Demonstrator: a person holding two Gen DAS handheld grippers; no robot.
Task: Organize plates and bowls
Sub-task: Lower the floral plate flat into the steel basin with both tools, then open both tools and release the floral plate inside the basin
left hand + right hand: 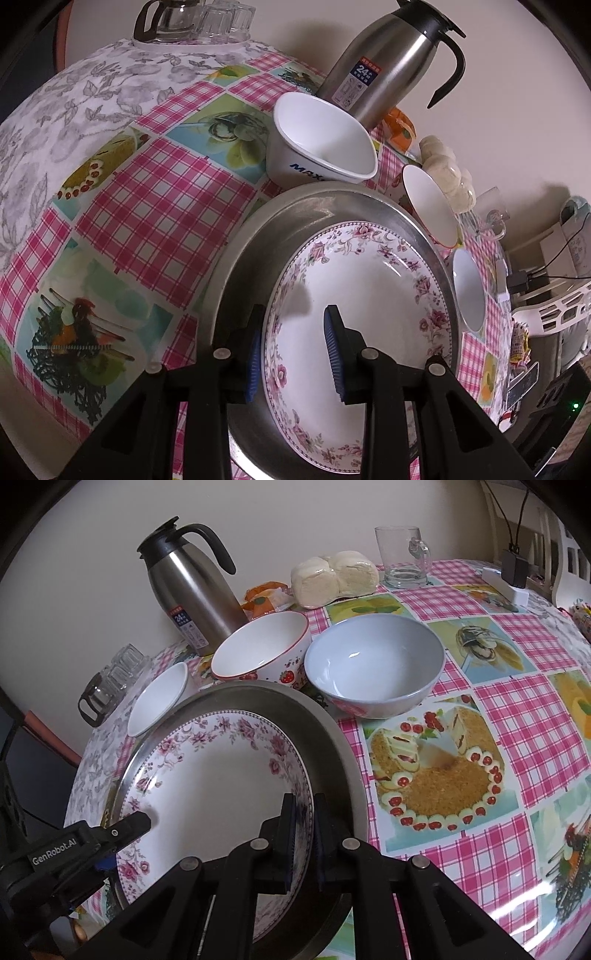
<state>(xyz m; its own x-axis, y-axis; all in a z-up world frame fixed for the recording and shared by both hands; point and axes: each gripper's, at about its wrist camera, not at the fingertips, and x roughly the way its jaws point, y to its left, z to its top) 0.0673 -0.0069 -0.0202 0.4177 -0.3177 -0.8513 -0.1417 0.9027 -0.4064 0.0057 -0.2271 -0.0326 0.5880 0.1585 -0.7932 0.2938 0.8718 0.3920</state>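
A pink-flowered white plate (354, 288) (221, 771) lies inside a round steel tray (258, 236) (328, 738) on the table. My left gripper (295, 354) is open, its fingers straddling the plate's near rim; it also shows in the right wrist view (122, 830). My right gripper (303, 842) is shut on the plate's right rim. Behind the tray stand a white MAX bowl (321, 144) (159, 698), a strawberry bowl (432, 206) (262, 650) and a pale blue bowl (469, 288) (373, 664).
A steel thermos jug (388, 59) (192, 587), wrapped buns (332, 576), an orange packet (266, 598), a glass mug (402, 557), and a glass pot with glasses (192, 22) stand along the back. A checked picture tablecloth (498, 709) covers the table.
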